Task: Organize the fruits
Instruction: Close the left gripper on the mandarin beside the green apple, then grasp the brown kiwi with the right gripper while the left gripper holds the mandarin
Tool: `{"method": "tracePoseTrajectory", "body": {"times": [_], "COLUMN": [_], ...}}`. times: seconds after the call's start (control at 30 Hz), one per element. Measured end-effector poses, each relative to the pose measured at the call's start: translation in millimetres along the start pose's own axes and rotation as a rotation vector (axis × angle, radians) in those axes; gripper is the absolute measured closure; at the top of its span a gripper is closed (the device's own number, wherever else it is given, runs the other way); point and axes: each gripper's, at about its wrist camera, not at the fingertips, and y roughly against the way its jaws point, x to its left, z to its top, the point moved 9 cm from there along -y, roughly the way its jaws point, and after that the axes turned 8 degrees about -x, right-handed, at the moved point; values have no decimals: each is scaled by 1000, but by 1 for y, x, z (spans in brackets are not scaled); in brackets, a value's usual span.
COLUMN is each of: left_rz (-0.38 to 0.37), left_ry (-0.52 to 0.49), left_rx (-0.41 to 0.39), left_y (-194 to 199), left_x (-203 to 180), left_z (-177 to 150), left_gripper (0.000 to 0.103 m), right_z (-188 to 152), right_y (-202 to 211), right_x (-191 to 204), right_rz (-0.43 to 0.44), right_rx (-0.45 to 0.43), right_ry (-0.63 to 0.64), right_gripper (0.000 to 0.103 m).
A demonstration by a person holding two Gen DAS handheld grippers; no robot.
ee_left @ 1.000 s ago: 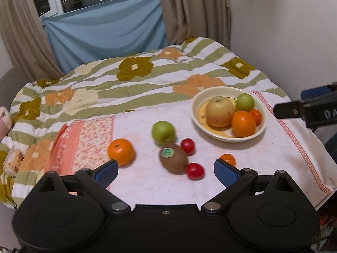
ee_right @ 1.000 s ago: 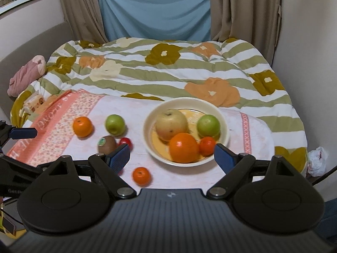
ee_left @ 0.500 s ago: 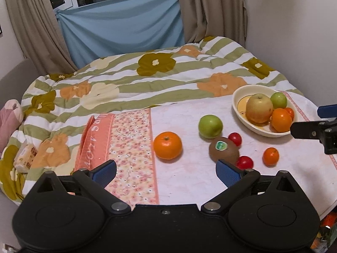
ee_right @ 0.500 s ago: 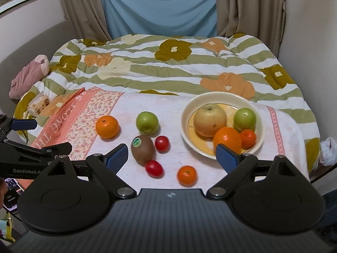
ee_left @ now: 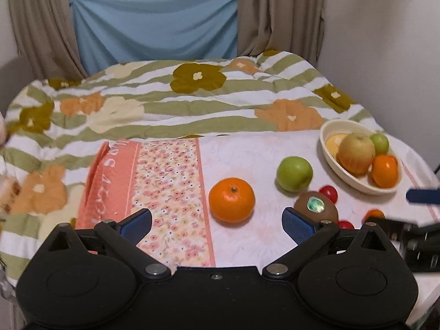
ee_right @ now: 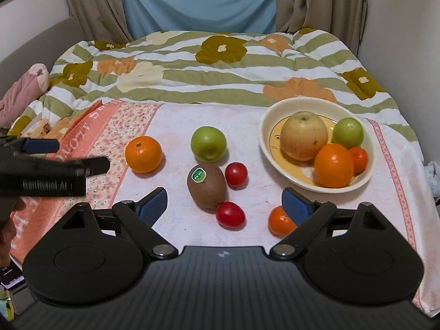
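Note:
Loose fruit lies on a white cloth: an orange, a green apple, a kiwi with a sticker, two red tomatoes and a small tangerine. A cream bowl at the right holds a large apple, a green apple, an orange and a tangerine. My left gripper is open, just short of the orange. My right gripper is open, above the kiwi and the near tomato.
The cloth with a pink floral border lies on a bed with a green-striped flowered quilt. A wall runs along the right; curtains and a blue sheet hang behind. A pink bundle lies at the bed's left edge.
Both views have swung left and closer to the loose fruit. The orange now lies between the left fingers' line; the kiwi and tomato lie between the right ones. No fruit has moved.

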Motion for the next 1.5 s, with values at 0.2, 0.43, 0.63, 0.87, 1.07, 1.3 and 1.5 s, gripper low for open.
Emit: {"method": "tracePoseTrajectory", "body": {"times": [0.2, 0.43, 0.63, 0.87, 1.07, 1.3, 1.5], "left_rz": [31, -32, -64, -94, -121, -111, -106], "left_ry": [-94, -121, -175, -200, -208, -214, -213], "left_rx": [-9, -4, 34, 56, 47, 44, 34], "left_y": [-29, -63, -88, -103, -103, -101, -94], "left_x": [5, 0, -12, -22, -26, -24, -20], "left_z": [2, -6, -18, -26, -27, -27, -31], "left_gripper": [1, 4, 14, 31, 38, 39, 39], "right_z": [-3, -12, -23, -32, -32, -33, -33], "right_y": [-27, -55, -69, -85, -91, -101, -109], "right_x": [11, 9, 9, 9, 10, 11, 18], "right_rz": [-21, -49, -47, -32, -18, 4, 23], "right_rx": [-19, -17, -1, 25, 36, 45, 47], "right_ry": [14, 1, 3, -9, -9, -17, 9], "right_gripper": [0, 0, 0, 2, 15, 23, 29]}}
